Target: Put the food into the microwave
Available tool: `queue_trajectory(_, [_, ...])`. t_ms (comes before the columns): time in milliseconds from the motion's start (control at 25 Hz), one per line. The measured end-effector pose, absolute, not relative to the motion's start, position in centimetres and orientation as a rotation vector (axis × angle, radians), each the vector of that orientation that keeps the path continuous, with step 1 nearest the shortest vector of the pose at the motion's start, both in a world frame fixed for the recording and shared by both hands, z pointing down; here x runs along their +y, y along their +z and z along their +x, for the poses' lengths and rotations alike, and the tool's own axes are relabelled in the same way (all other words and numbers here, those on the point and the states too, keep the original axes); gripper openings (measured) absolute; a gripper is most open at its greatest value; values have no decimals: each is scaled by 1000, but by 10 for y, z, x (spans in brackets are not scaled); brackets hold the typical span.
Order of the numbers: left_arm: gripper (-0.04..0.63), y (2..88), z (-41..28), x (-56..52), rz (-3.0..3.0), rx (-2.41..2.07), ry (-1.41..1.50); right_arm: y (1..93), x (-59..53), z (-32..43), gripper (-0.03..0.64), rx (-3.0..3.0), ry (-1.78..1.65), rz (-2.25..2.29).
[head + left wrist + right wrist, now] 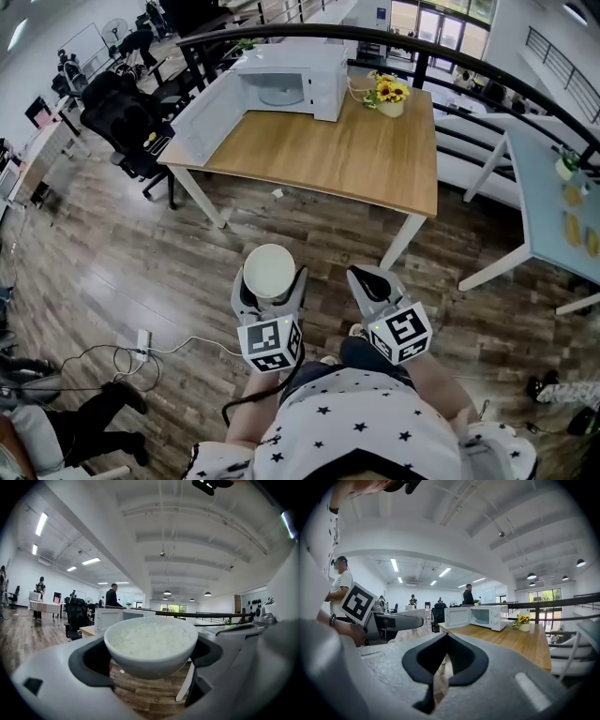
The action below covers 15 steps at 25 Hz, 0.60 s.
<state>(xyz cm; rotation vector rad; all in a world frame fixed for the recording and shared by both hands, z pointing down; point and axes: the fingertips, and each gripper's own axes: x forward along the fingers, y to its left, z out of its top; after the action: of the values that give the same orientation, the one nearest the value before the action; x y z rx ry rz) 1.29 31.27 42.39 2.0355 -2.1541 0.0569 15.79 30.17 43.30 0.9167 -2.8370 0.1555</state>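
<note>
Head view showed the left hand-held gripper (270, 292) closed around a white bowl of rice (269, 270), the bowl upright and level, its rim clear of the jaws; the left gripper view confirmed the grip, with the dark pads pressing the bowl's sides and the rice heaped just below the rim. The right hand-held gripper (372, 281) sat just beside it at 3 o'clock, its jaws brought together at the tips with nothing between them. From the bowl, the microwave (291, 84) lay at about 12 o'clock, well apart – bare wooden floor and then most of the desk (347, 159) stood between. Its cavity faced back toward the person, and its door (202, 117) hung open on the left, reaching out toward 7 o'clock from the cavity and past the desk's left end. Being round, the bowl had no long axis to line up, so the approach probably turned only on keeping it level and coming straight in. The left arm already carried the load and lay on the door's side, so it would likely need to pass right of that door. A pot of yellow flowers (389, 94) stood at 3 o'clock of the microwave, apart from it – the desk in front of the cavity looked open. A black office chair (122, 122) crowded the desk's left end at 10 o'clock.
</note>
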Motion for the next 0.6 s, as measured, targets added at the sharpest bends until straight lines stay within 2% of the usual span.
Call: queue_trajectory(600, [483,435,-20,269,1974,-2188,48,446,259,120,6,-2848,164,822])
